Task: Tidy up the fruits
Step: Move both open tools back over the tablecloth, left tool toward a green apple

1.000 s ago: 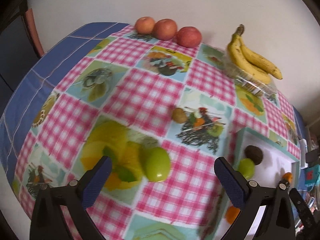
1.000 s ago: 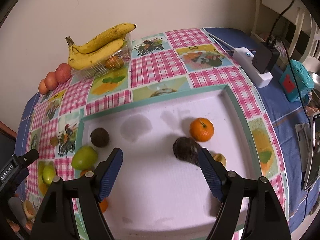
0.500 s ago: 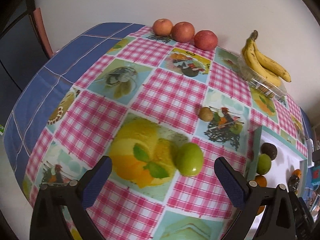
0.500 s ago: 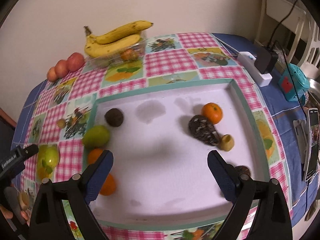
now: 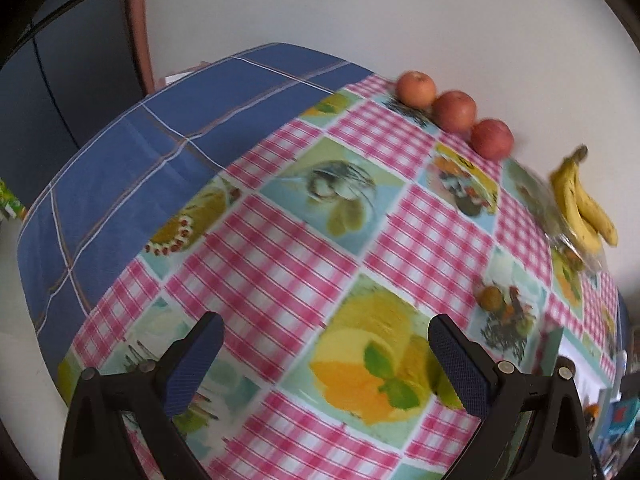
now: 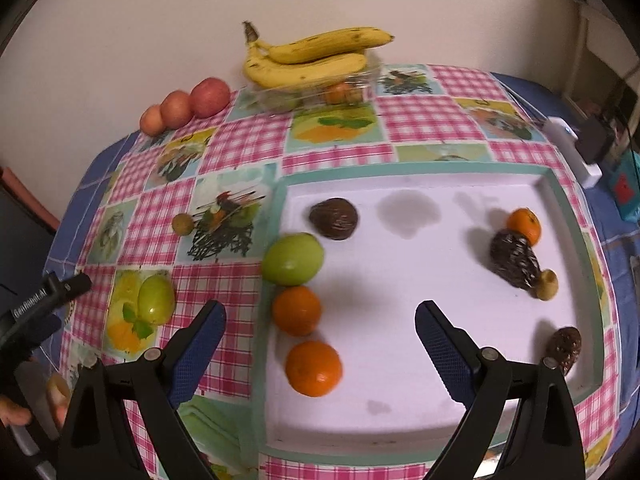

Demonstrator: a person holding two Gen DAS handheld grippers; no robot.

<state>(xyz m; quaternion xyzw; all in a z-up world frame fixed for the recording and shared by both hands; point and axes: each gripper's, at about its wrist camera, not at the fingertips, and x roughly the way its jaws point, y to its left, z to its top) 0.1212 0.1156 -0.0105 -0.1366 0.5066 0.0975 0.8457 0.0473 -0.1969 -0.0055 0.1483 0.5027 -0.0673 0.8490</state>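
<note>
Our right gripper (image 6: 318, 322) hangs over the white tray (image 6: 400, 412) with its jaws spread wide and nothing between them. In the tray we see a green fruit (image 6: 293, 259) at the left wall, two oranges (image 6: 296, 310) in a row just below it, and a dark wrinkled fruit (image 6: 334, 218) above it. On the tray's right side a smaller orange (image 6: 524, 225) touches a dark bumpy fruit (image 6: 515, 259), with a small yellowish piece (image 6: 547, 285) against that one's lower end, and another dark fruit (image 6: 564, 346) lies near the right wall.

Outside the tray, on the pink checked cloth (image 6: 236, 280), a second green fruit (image 6: 156, 299) lies on a printed lemon picture, and a small brown fruit (image 6: 183, 223) lies further up. Three apples (image 6: 210, 97) line the wall, beside bananas (image 6: 308, 60) on a clear box.

Our left gripper (image 5: 324, 350) is wide open too and holds nothing, above the cloth. In the right view its black body bears white lettering; we cannot read it with certainty.
</note>
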